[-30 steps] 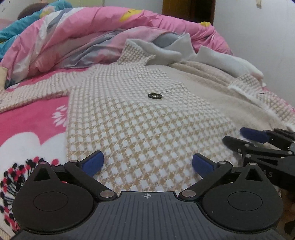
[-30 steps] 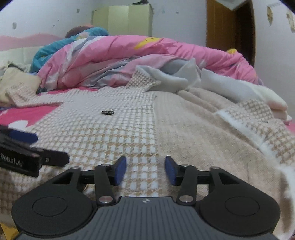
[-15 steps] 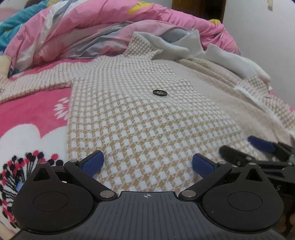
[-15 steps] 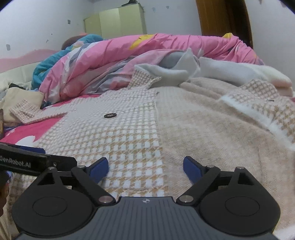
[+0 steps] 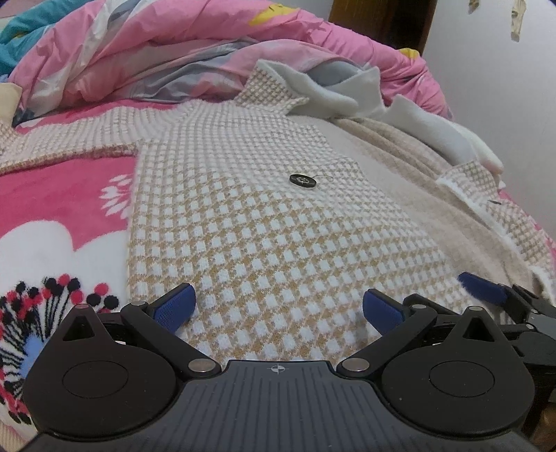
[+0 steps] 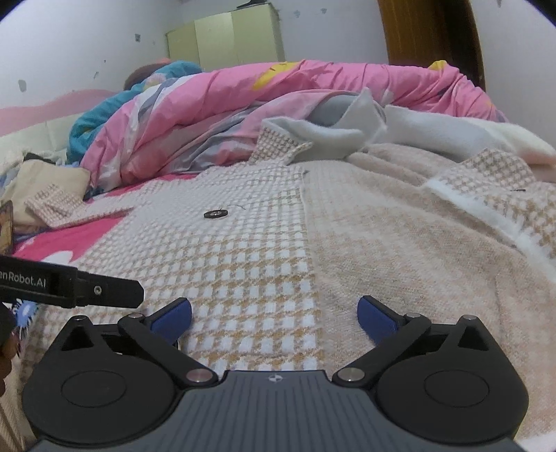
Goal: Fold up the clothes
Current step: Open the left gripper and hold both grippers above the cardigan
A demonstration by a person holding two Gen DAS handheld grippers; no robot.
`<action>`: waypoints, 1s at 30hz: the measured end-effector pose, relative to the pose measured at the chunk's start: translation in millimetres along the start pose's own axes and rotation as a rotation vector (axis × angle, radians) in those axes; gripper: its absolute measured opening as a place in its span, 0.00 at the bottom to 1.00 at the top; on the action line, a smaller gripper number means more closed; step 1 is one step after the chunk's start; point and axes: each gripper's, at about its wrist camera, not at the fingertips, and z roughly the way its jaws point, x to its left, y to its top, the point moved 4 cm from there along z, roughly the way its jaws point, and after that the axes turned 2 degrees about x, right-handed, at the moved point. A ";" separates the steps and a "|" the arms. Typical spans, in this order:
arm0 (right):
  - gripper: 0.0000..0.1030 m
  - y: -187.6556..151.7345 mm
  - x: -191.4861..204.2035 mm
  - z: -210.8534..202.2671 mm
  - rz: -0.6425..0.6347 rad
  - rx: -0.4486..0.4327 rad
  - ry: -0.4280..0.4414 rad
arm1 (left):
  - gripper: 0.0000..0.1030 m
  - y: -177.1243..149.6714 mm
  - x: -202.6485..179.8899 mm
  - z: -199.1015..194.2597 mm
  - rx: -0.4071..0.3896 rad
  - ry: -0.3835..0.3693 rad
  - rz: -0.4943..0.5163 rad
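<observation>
A beige-and-white checked knit cardigan (image 5: 264, 222) (image 6: 250, 250) lies spread on the bed, one front panel folded back to show its plain beige lining (image 6: 399, 250). A black button (image 5: 303, 180) (image 6: 215, 214) sits on the checked panel. My left gripper (image 5: 278, 307) hovers open over the cardigan's near hem, nothing between its blue pads. My right gripper (image 6: 274, 318) is over the hem where checked panel meets lining; its jaws are opening wide and hold nothing. One blue fingertip of the right gripper (image 5: 481, 287) shows at the right of the left wrist view.
A pink quilt (image 6: 278, 94) is heaped at the back of the bed, with white and grey garments (image 6: 347, 132) against it. The pink flowered blanket (image 5: 52, 215) lies to the left. A pale green wardrobe (image 6: 226, 41) and a brown door (image 6: 431, 31) stand behind.
The right gripper's jaws have spread from half closed to wide open over the hem. The left gripper stayed open and both views rolled slightly.
</observation>
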 end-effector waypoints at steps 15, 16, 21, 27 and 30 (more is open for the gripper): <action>1.00 3.9 -14.9 -23.2 0.049 -0.101 0.043 | 1.00 2.3 2.3 -4.2 -0.012 -0.014 -0.026; 1.00 4.7 -15.2 -25.6 0.045 -0.118 0.034 | 1.00 3.4 0.4 -5.2 -0.012 -0.003 -0.015; 1.00 6.3 -16.7 -30.0 0.029 -0.153 0.011 | 1.00 11.6 -16.2 -15.8 -0.075 0.034 0.082; 1.00 5.6 -22.1 -31.1 0.037 -0.169 -0.020 | 1.00 18.1 -20.4 -4.8 -0.072 0.051 0.093; 0.97 4.1 -26.9 -31.2 0.053 -0.168 -0.037 | 1.00 13.8 -12.8 11.5 -0.013 0.081 0.058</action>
